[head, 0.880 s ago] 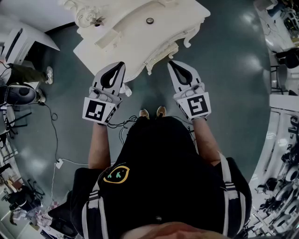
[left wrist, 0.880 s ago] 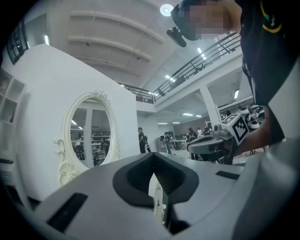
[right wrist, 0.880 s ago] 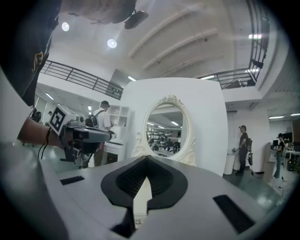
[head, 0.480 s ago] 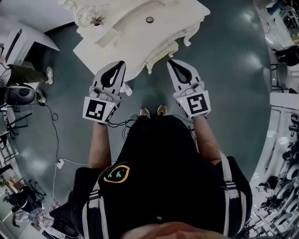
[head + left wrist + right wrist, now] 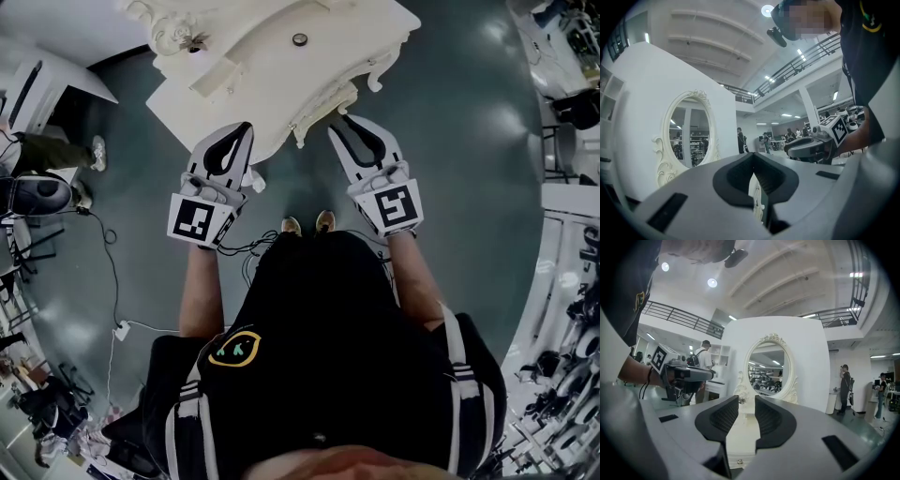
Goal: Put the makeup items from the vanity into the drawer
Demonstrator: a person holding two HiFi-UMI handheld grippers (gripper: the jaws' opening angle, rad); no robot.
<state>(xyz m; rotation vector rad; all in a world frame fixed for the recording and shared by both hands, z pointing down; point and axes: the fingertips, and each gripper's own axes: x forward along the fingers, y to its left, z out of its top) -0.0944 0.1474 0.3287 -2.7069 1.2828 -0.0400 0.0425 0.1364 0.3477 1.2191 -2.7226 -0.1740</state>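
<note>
Right tool (image 5: pixel 746 404) stands slightly apart, gripping nothing; left tool (image 5: pixel 752 158) is together, empty

Dark glossy floor (image 5: pixel 469 141), pale light patches reflected on it. Cream carved vanity (image 5: pixel 272 66) standing there. Oval mirror (image 5: pixel 768 373) in ornate frame against white partition wall (image 5: pixel 820 362). High white ceiling, round lamps (image 5: pixel 711 282), railed balcony (image 5: pixel 679 315) above. White column (image 5: pixel 808 110). Cables (image 5: pixel 112 272) trailing over floor.
</note>
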